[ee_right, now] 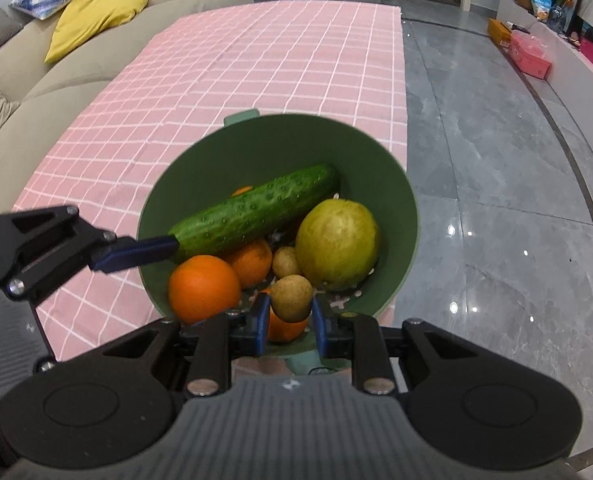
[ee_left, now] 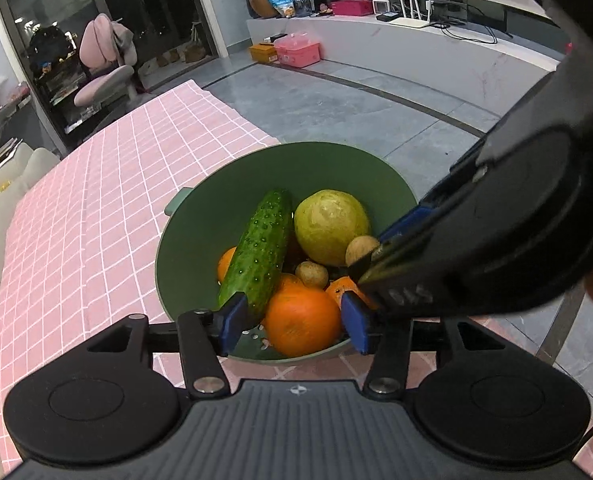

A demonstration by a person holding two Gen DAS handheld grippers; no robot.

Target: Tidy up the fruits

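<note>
A green bowl (ee_left: 200, 240) (ee_right: 264, 148) stands at the table's near edge. It holds a cucumber (ee_left: 258, 250) (ee_right: 252, 210), a big yellow-green fruit (ee_left: 330, 228) (ee_right: 336, 244), several oranges (ee_left: 302, 320) (ee_right: 204, 286) and two small brown fruits (ee_left: 312, 274) (ee_right: 286, 262). My left gripper (ee_left: 294, 326) is open over the bowl's near rim, its fingers either side of the front orange. My right gripper (ee_right: 288, 314) is shut on a small brown fruit (ee_right: 292, 296) (ee_left: 361, 250) inside the bowl; its body fills the right of the left wrist view.
The bowl sits on a pink checked tablecloth (ee_left: 96, 208) (ee_right: 256, 60). A beige sofa (ee_right: 36, 76) with a yellow cushion runs along the table's far side. Grey tiled floor (ee_right: 496, 200) lies beyond the table edge.
</note>
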